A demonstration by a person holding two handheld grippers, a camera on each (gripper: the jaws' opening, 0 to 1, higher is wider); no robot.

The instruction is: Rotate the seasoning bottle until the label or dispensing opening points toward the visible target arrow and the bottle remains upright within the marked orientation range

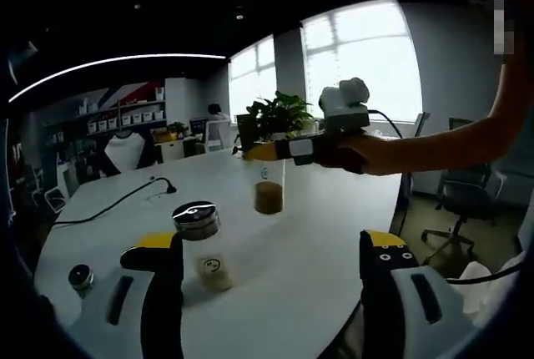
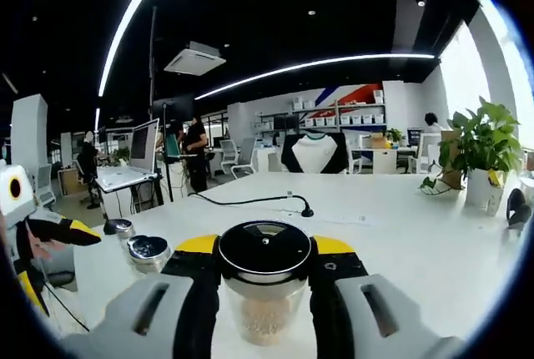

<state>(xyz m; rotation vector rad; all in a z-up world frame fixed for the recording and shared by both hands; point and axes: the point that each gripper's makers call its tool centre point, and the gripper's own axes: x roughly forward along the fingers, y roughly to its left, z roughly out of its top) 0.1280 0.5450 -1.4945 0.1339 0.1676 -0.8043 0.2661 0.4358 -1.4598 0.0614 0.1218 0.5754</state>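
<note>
Glass seasoning bottle (image 2: 264, 292) sits clamped upright in the right gripper (image 2: 264, 305), ready for turning; left gripper (image 1: 271, 288) hangs open.

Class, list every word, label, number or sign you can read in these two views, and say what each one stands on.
None can be read.
The round pale label on the clear glass seasoning jar with the metal lid: too small and blurred.
The small mark on the clear bottle of brown contents held in the right gripper: too small.
The white storage boxes on the far wall shelves: any labels are too small.
</note>
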